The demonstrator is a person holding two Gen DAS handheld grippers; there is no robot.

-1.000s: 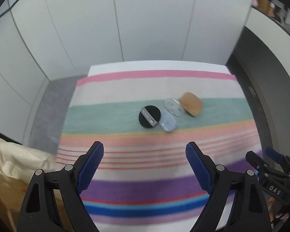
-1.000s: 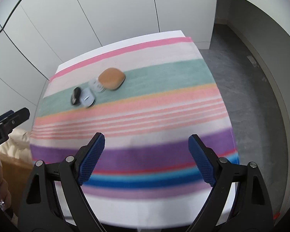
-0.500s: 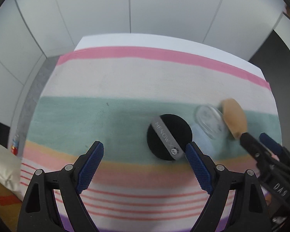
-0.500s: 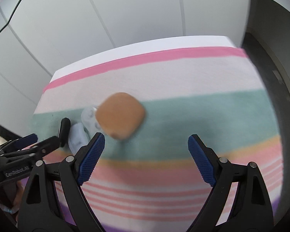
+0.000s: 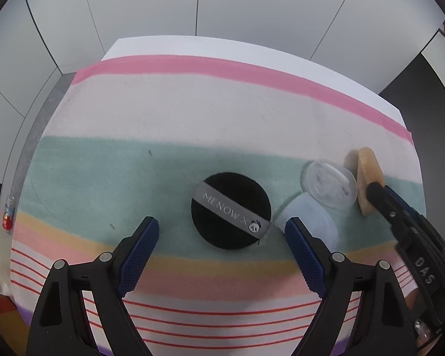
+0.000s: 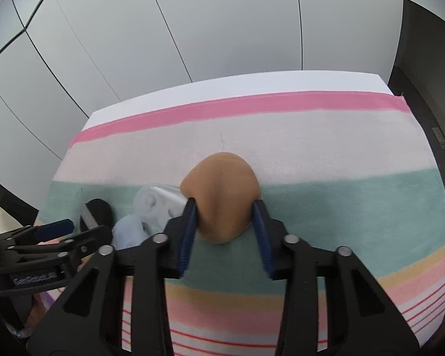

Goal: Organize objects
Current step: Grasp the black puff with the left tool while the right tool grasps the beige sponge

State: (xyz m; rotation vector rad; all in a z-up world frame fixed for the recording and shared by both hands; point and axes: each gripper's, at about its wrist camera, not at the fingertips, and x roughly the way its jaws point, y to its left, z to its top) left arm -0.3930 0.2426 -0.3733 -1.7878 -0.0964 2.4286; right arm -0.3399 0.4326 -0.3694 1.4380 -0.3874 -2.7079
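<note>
The tan, rounded-square makeup sponge (image 6: 222, 195) sits on the green band of the striped cloth (image 6: 326, 148), about mid-table, and the right gripper (image 6: 225, 222) is clenched on it: both blue pads press its sides and the soft body bulges between them, its near edge seemingly just off the cloth. In the left wrist view the sponge (image 5: 368, 178) appears at the far right, tipped on edge.

Just left of it lies a clear, round, shallow plastic lid (image 5: 329, 182), touching or overlapping a pale blue, soft round puff (image 5: 311, 219). Left again is a black round powder puff with a grey ribbon band (image 5: 231, 210), its edge meeting the blue one. The left gripper (image 5: 219, 243) hovers released, jaws spread wide on either side of the black puff and not touching it.

The step in hand looks like the pick-up of the sponge, with the left side lined up for the black puff. Next, I judge, the sponge wants a straight lift clear of the lid beside it so that nothing is dragged along, then carrying to wherever it belongs; no container shows in either view.

Count: one tan sponge, one clear lid, one pale blue puff, one black puff; four items in all, on one cloth.
</note>
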